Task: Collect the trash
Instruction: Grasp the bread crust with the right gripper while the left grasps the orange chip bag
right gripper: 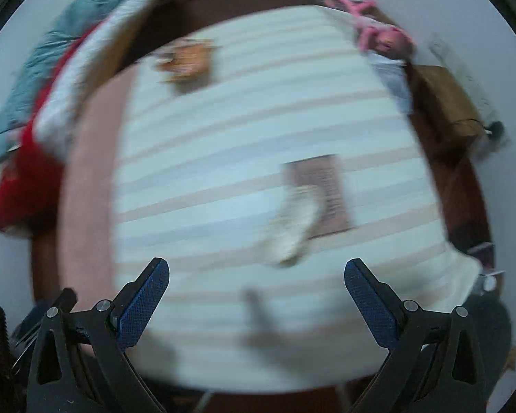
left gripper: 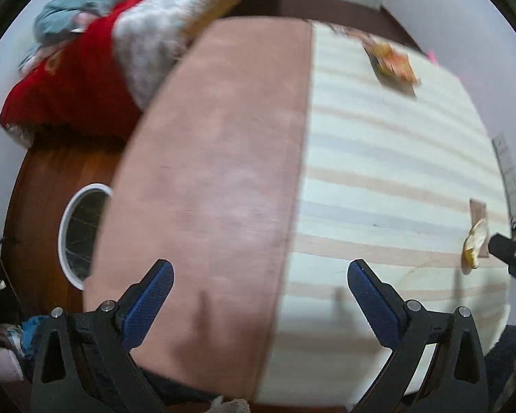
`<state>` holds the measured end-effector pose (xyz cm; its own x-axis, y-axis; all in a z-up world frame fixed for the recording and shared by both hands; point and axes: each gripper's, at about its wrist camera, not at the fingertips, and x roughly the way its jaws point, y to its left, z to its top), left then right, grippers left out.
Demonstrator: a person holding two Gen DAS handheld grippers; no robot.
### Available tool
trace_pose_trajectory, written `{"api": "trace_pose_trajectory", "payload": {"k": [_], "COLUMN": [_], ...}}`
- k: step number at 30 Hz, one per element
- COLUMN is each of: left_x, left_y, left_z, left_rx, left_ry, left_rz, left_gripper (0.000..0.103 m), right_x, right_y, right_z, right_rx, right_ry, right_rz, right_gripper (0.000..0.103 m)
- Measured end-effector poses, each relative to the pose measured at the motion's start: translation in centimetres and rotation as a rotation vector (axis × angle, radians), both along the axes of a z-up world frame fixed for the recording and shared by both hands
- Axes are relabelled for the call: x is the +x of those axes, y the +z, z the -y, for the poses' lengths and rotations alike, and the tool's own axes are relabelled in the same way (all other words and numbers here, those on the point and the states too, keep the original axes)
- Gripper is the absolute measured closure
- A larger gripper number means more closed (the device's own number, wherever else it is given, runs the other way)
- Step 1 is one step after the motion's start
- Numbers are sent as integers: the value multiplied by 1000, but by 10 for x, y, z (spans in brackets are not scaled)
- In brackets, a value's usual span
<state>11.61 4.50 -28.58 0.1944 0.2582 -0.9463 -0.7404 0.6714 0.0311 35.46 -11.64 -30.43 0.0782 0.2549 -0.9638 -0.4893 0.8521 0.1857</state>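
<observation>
A pale crumpled scrap [right gripper: 294, 225] lies on the striped mattress [right gripper: 223, 137] beside a flat brown wrapper [right gripper: 321, 186]; both also show in the left wrist view, the scrap [left gripper: 474, 242] and the wrapper [left gripper: 478, 210] at the far right. An orange snack packet [left gripper: 394, 63] lies at the mattress's far end, also in the right wrist view [right gripper: 187, 58]. My right gripper [right gripper: 257, 270] is open and empty, above the mattress just short of the scrap. My left gripper [left gripper: 260, 272] is open and empty over the mattress's pink side [left gripper: 216, 172]. The right wrist view is blurred.
A white-rimmed bin [left gripper: 82, 234] stands on the wooden floor left of the mattress. Red, grey and blue blankets [left gripper: 96, 69] pile at the far left. Pink items [right gripper: 378, 31] and a brown box [right gripper: 443, 103] sit at the right.
</observation>
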Motion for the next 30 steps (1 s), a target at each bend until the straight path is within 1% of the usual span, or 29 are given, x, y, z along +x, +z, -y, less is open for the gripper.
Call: {"api": "trace_pose_trajectory", "payload": {"k": [1,2,5,6,7,8,9,10,11,13,15,17,18,22,24,25,27,29,30], "left_x": [7,14,21,23,22,20,20,20,20,22,26,36,41,81,99,109,124,129,129], "left_y": [-5,-9,-19,-20,-21,-20,-20,-19,-19,-19,-15,-8,-5,9,15,18,23,24,22], "left_z": [4,7,15,16,18,18,19,20,21,23,22,19,16,2,-6,-11,-20,-22,-24], "left_rx": [5,9,22,22,24,27,31,34,38,37,27,7,2,-6,14,16,21,47,59], "left_ry": [-7,-12,-21,-24,-25,-27,-31,-37,-43,-55,-60,-68,-71,-96,-103,-106,-105,-117,-121], "left_rz": [-17,-32,-59,-64,-70,-72,-76,-79,-82,-82,-72,-48,-37,4,14,17,26,17,2], "left_gripper": [0,0,0,0,0,0,0,0,0,0,0,0,0,0,0,0,0,0,0], "right_x": [8,14,27,30,29,30,28,25,23,18,16,16,18,42,59,67,81,92,94], "right_y": [-9,-17,-39,-45,-49,-52,-51,-51,-50,-49,-46,-38,-30,-3,5,9,15,11,7], "right_z": [2,3,1,-2,-6,-8,-11,-13,-15,-15,-14,-11,-9,-9,-9,-9,-9,-8,-7], "right_rx": [-7,-14,-19,-23,-31,-40,-43,-43,-70,-70,-56,-27,3,91,135,147,160,150,155], "right_ry": [-4,-7,-13,-10,-9,-9,-5,9,19,36,45,49,44,57,56,59,54,63,48], "right_rz": [-1,-7,-24,-17,-6,-1,31,51,84,130,147,141,129,101,70,65,58,-14,-51], "right_gripper": [7,14,25,27,33,35,40,49,61,66,71,87,91,91,94,96,96,95,94]}}
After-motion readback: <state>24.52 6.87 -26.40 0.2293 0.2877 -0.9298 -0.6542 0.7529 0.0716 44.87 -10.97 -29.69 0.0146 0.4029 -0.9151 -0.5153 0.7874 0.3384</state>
